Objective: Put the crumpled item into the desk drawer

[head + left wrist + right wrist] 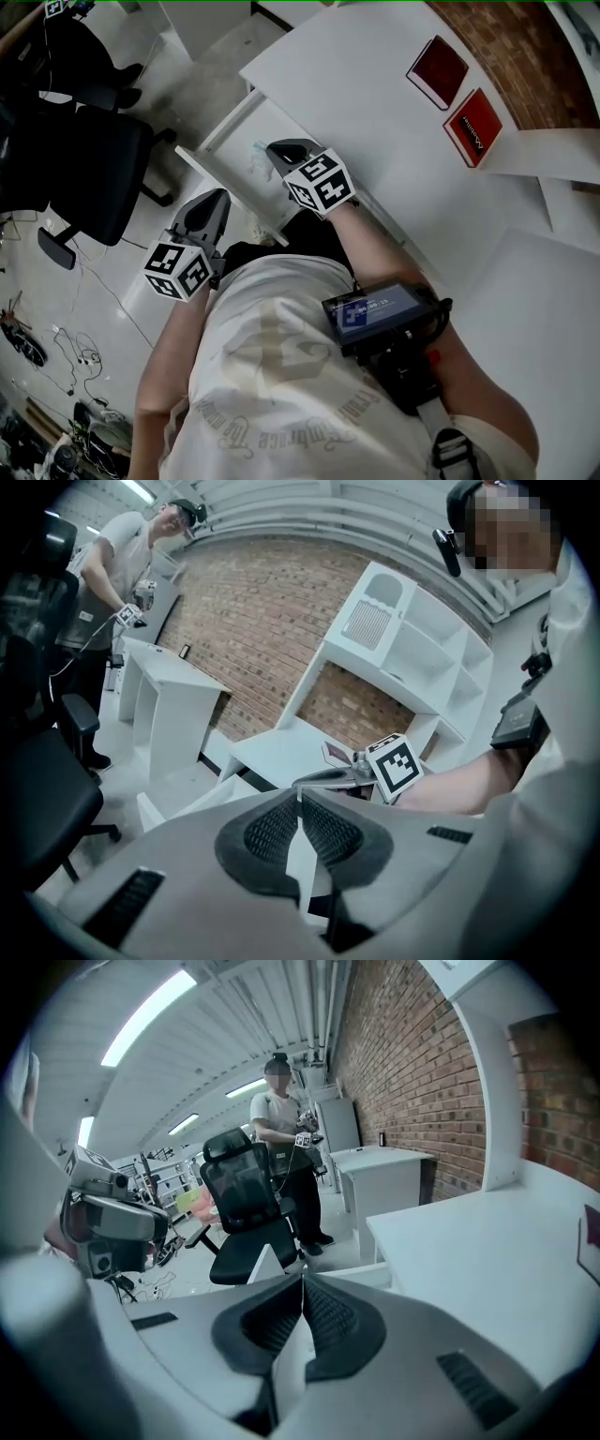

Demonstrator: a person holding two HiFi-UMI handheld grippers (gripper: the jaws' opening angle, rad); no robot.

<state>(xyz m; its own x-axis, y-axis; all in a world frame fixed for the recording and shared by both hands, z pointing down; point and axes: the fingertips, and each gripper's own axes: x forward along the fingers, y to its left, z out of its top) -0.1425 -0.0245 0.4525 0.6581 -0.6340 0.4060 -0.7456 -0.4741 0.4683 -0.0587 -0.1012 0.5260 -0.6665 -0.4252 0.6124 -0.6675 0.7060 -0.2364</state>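
A small pale crumpled item [258,157] lies inside the open white desk drawer [217,180]. My right gripper [278,147] hovers just above and beside it, shut, with nothing between its jaws. My left gripper [217,195] hangs in front of the drawer's front panel, also shut and empty. In the left gripper view the left gripper [299,794] points toward the right gripper [328,778] and the drawer [178,803]. In the right gripper view the right gripper [302,1279] shows its pads pressed together, and the crumpled item is hidden.
Two red booklets [457,98] lie at the far side of the white desk [375,84]. A black office chair [94,169] stands left of the drawer. Cables [66,352] trail on the floor. Another person [281,1138] stands behind a chair [246,1206].
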